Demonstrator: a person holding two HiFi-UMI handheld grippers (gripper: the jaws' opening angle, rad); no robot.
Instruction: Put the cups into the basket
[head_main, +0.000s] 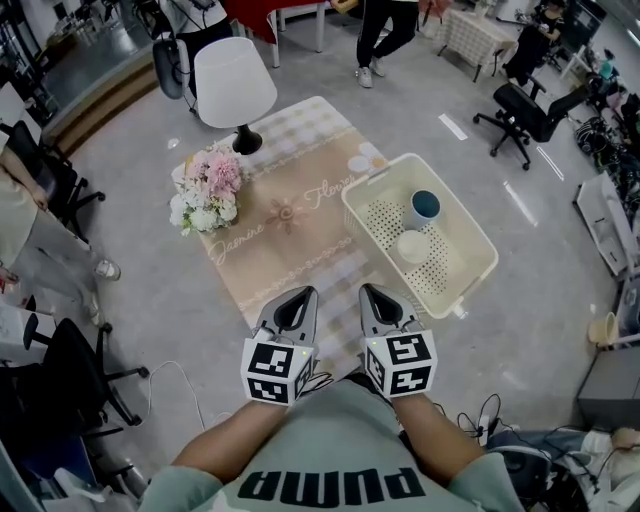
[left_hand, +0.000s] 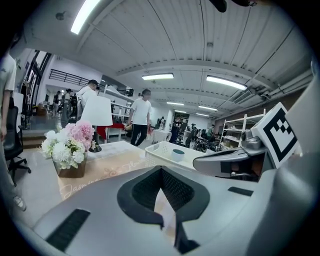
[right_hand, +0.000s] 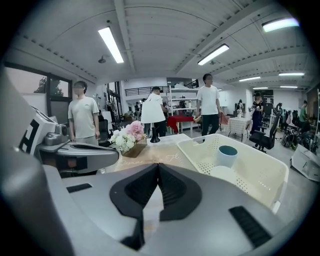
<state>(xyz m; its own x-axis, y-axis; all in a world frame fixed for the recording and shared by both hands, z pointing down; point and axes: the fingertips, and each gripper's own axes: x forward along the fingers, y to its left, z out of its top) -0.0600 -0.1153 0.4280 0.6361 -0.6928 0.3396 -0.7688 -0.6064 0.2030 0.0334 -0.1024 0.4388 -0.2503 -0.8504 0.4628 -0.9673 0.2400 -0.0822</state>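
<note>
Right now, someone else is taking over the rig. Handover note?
Left claw: shut, empty, over the near edge of the tablecloth.
Right claw: shut, empty, beside the left one.
Basket: at the cloth's right side. The blue-lined cup and the white cup are both inside it.
Done: two cups in the basket.
Left: no cup shows outside the basket, so probably nothing.

Beige checked table runner (head_main: 290, 215) with cursive lettering, laid slantwise across the table top. At its far left corner, a lamp (head_main: 234, 85) with a white shade on a black base. Just nearer, at the runner's left edge, pink and white flowers (head_main: 208, 190) in a brown box. On the grey floor far right, a black office chair (head_main: 525, 110). Beyond the table, a standing person (right_hand: 208, 105) in a white shirt.
</note>
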